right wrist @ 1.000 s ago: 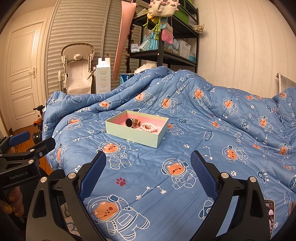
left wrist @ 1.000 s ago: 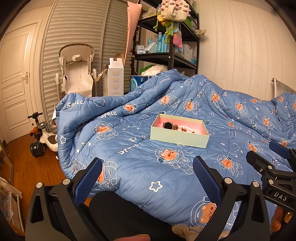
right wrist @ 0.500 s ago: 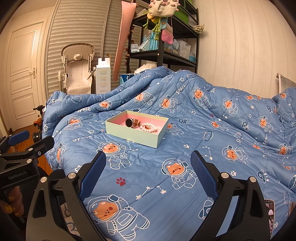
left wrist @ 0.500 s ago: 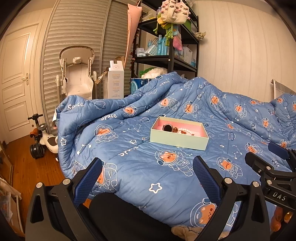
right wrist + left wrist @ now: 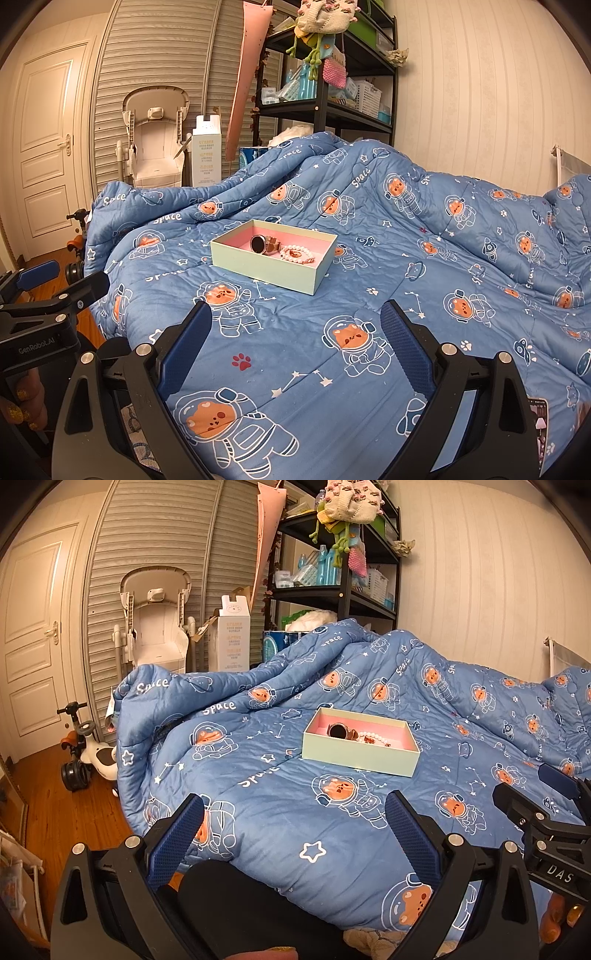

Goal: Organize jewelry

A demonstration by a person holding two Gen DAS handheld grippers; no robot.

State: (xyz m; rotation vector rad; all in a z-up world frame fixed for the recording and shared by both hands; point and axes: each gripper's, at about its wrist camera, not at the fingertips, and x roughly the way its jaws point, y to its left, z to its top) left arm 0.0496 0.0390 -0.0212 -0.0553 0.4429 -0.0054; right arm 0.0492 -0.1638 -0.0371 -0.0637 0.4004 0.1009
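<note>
Both claws, left claw (image 5: 293, 834) and right claw (image 5: 295, 341), I hold released and empty, short of the box (image 5: 271, 267) holding watch (image 5: 264, 244) and bracelet (image 5: 297, 254) on the bed (image 5: 424, 295).

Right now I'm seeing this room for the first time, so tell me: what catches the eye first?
A pale green box with a pink lining sits mid-bed on the blue astronaut-bear quilt, holding a watch and a pearl bracelet. Both grippers, left gripper and right gripper, hover open and empty short of it. A cluttered black shelf rises behind.
</note>
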